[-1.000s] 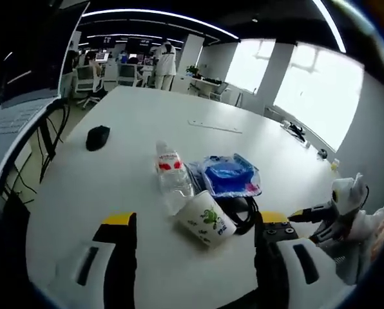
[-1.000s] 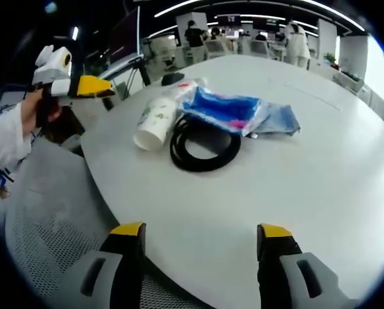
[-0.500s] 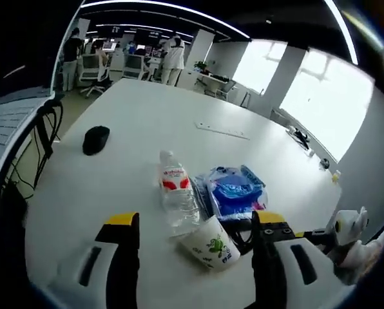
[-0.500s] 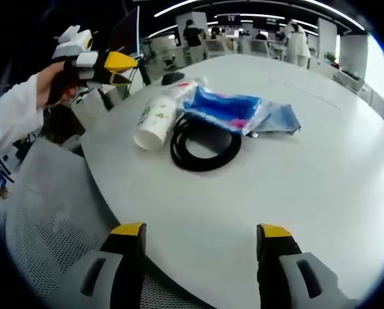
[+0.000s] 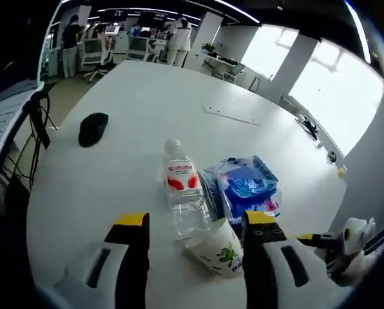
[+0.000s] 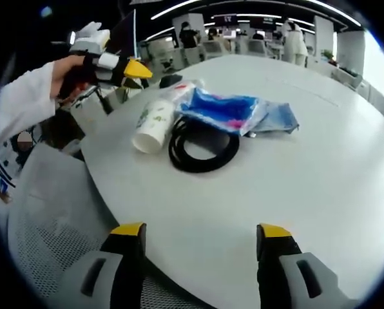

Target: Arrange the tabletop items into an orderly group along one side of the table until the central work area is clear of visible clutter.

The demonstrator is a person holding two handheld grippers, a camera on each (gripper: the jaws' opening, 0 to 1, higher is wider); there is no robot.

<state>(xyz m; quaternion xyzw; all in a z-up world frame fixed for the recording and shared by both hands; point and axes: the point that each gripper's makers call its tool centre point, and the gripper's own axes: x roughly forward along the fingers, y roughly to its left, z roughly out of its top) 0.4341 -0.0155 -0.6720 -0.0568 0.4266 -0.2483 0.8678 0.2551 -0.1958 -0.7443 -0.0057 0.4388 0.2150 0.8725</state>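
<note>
Jaws of your left gripper (image 5: 195, 222) stand wide apart, empty, now nearer the paper cup (image 5: 218, 248) and water bottle (image 5: 184, 196) than before. Your right gripper (image 6: 201, 232) stays open and empty, well short of the black cable coil (image 6: 201, 149) and blue bag (image 6: 230, 111).

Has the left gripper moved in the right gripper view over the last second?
Yes. The left gripper has moved in toward the paper cup, which lies where it was.
</note>
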